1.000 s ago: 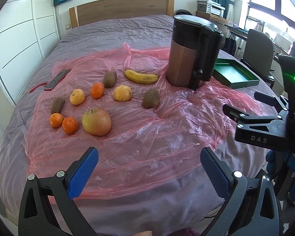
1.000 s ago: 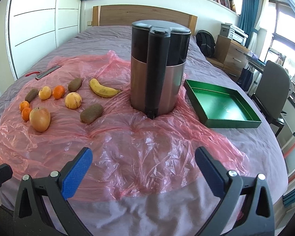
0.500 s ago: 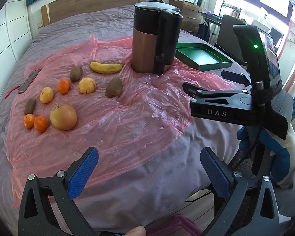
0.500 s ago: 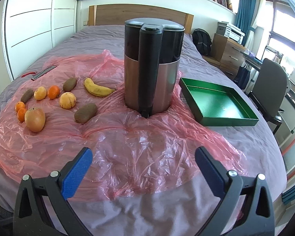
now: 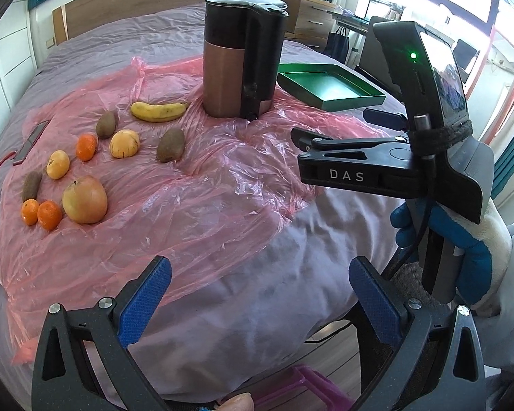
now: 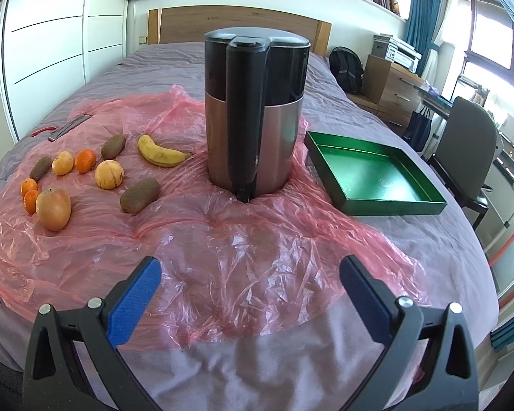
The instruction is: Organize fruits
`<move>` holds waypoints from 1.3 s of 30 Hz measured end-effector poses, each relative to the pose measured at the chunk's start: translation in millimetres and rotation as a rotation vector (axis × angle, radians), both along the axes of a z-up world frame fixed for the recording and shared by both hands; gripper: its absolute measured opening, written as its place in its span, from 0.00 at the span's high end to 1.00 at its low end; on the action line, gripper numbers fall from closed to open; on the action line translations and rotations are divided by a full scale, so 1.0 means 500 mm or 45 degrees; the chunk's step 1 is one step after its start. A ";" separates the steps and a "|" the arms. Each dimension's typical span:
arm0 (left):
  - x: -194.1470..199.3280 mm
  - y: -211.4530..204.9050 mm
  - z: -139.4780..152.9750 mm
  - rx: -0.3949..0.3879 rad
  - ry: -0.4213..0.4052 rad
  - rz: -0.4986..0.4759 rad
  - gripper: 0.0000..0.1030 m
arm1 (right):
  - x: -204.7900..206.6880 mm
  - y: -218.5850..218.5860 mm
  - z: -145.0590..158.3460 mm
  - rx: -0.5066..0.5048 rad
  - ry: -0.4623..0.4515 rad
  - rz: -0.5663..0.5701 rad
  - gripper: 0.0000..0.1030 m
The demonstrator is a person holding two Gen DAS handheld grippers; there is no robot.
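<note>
Several fruits lie on a pink plastic sheet (image 6: 222, 246) spread over a bed. Among them are a banana (image 6: 161, 153), a large apple (image 6: 53, 209), a kiwi (image 6: 139, 195) and small oranges (image 6: 31, 195), all to the left. An empty green tray (image 6: 373, 174) sits at the right. My left gripper (image 5: 260, 294) is open over the bed's near edge, holding nothing. My right gripper (image 6: 250, 289) is open above the sheet's front, also empty. In the left wrist view the right gripper (image 5: 349, 126) shows from the side, held by a blue-gloved hand (image 5: 462, 257).
A tall copper and black kettle (image 6: 255, 109) stands between the fruits and the tray. A phone (image 6: 70, 126) lies at the sheet's far left. A chair (image 6: 469, 150) and drawers (image 6: 390, 89) stand right of the bed; a headboard (image 6: 236, 20) is behind.
My left gripper has pulled back and swung right, so the fruits sit farther left and the right gripper fills more of its view. The right gripper edged closer to the kettle.
</note>
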State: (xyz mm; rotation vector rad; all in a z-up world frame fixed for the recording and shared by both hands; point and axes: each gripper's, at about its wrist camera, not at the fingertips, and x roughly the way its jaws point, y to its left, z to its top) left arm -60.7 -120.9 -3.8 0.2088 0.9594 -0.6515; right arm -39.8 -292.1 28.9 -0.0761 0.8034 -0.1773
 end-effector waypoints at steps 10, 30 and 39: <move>0.006 0.005 -0.001 0.015 -0.011 0.028 0.01 | 0.001 -0.002 -0.007 0.007 0.006 0.001 0.00; -0.006 -0.019 -0.015 0.015 0.056 -0.036 0.01 | 0.004 -0.008 -0.019 0.009 0.015 -0.008 0.00; -0.011 -0.034 -0.026 0.029 0.091 -0.072 0.01 | 0.006 -0.018 -0.030 0.015 0.025 -0.013 0.00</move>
